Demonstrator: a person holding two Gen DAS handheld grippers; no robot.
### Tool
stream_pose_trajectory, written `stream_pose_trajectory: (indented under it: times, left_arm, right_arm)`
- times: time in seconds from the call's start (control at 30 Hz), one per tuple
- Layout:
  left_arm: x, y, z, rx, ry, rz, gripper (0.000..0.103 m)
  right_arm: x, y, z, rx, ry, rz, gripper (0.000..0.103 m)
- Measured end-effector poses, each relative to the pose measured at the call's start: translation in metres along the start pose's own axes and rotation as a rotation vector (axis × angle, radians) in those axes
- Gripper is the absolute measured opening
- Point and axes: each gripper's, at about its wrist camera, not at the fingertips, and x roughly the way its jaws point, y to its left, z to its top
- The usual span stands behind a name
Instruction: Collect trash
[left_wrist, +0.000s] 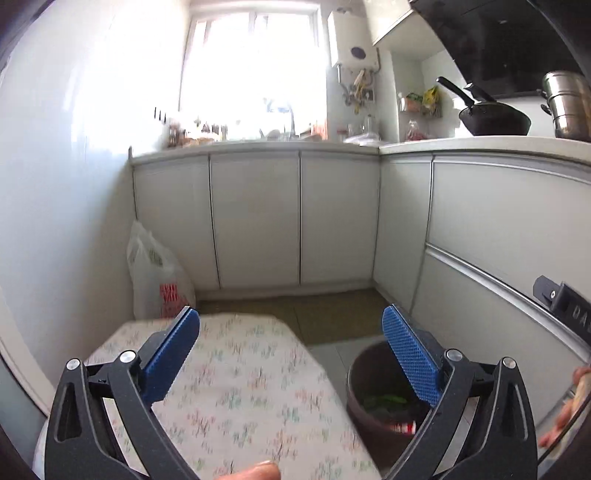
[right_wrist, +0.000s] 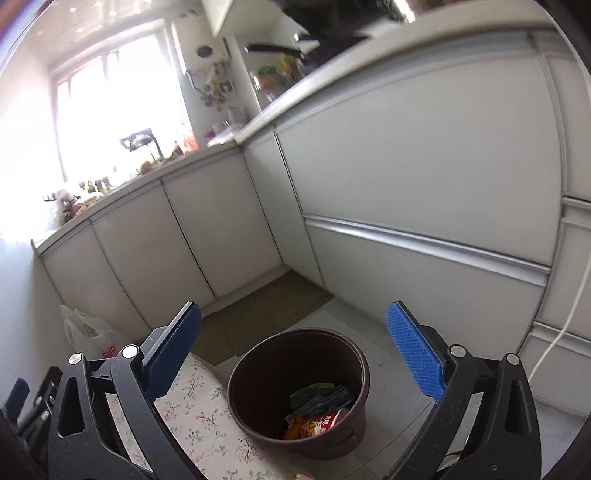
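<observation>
Item: brown bin (right_wrist: 299, 391), wrappers inside, stood on the floor at 3 o'clock of the floral table (left_wrist: 236, 387). Left gripper (left_wrist: 290, 328) and right gripper (right_wrist: 293, 325) gaped wide, empty. Advice: seek remaining litter before closing.

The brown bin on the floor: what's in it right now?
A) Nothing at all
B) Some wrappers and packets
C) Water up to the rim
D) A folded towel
B: the right wrist view looks down into the bin, and green, orange and red wrappers lie at its bottom.
</observation>
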Motion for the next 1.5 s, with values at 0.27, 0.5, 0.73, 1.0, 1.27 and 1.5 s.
stream_pose_trajectory:
  times: [0.27,0.5,0.73,1.0,1.27,1.5]
  left_arm:
    - [-0.020,0.052,-0.064,-0.022,0.172,0.048,0.097]
    - [-0.014,0.079,-0.100,-0.088,0.278,0.036,0.097]
    - [-0.015,0.084,-0.104,-0.101,0.277,0.042,0.097]
    - [-0.012,0.094,-0.101,-0.148,0.280,0.040,0.097]
    - [-0.014,0.092,-0.101,-0.139,0.276,0.034,0.097]
    - [-0.013,0.093,-0.101,-0.141,0.280,0.032,0.097]
  right_arm:
    - [-0.023,0.039,-0.082,-0.249,0.145,0.146,0.096]
    - [-0.025,0.069,-0.098,-0.351,0.122,0.179,0.096]
    - [-0.025,0.076,-0.106,-0.373,0.123,0.159,0.096]
    - [-0.019,0.079,-0.112,-0.406,0.151,0.167,0.096]
    - [-0.021,0.082,-0.114,-0.425,0.158,0.171,0.096]
    - [-0.020,0.085,-0.117,-0.446,0.166,0.180,0.096]
